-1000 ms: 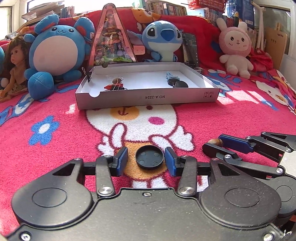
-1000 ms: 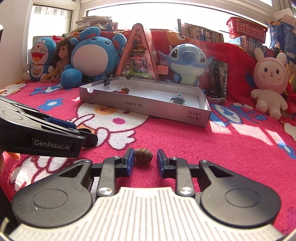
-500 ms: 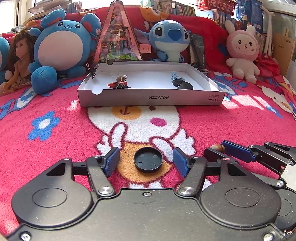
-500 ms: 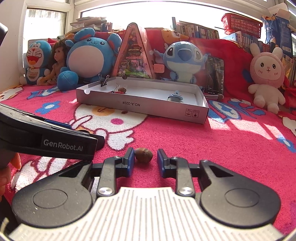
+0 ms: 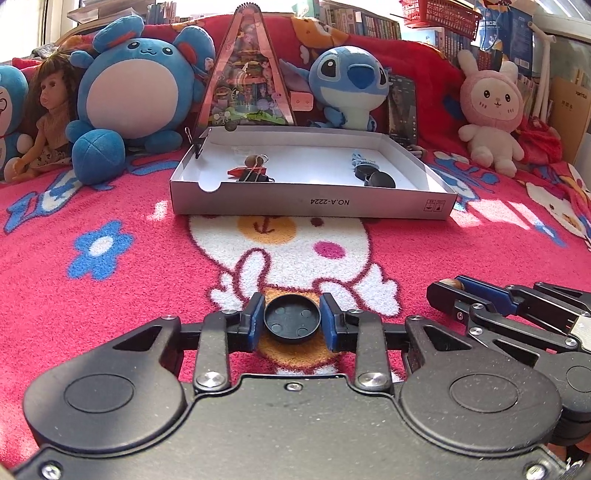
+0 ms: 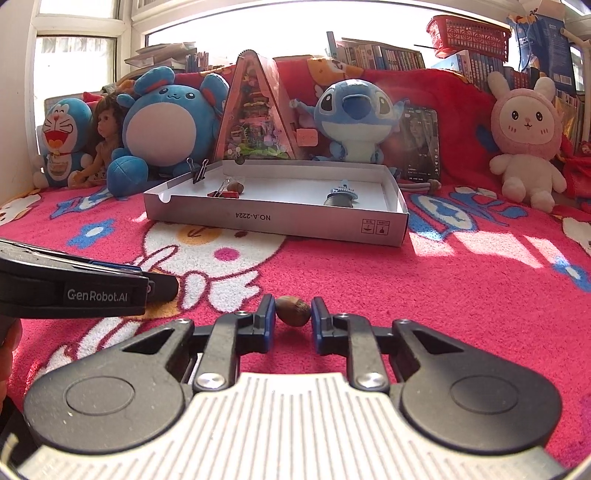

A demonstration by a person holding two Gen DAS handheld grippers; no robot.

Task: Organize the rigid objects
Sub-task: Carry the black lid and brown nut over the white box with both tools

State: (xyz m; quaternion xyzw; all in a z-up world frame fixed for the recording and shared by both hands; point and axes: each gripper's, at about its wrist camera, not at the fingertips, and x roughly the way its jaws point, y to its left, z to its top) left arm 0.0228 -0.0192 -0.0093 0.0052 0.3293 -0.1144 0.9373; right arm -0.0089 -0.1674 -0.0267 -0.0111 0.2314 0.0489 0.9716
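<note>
A round black cap (image 5: 291, 322) lies on the pink blanket between the blue pads of my left gripper (image 5: 292, 310). The jaws are closing and both pads touch the cap's rim. A small brown nut (image 6: 293, 312) sits between the pads of my right gripper (image 6: 293, 308), whose jaws are also closing and pressing on its two ends. The right gripper (image 5: 448, 291) shows at the right of the left wrist view, and the left gripper (image 6: 162, 286) at the left of the right wrist view. Farther back stands an open white box (image 5: 310, 207) holding binder clips, a nut and black caps.
Plush toys, a doll (image 5: 44, 122), a triangular tin (image 5: 245, 74) and a phone (image 5: 402, 107) line the back behind the box (image 6: 280, 219). Bookshelves and a red basket (image 6: 469, 35) stand beyond. Open blanket lies between the grippers and the box.
The left jaws spread wider around the black cap, then closed onto it. The right jaws narrowed onto the nut. Both hands stayed in place.
</note>
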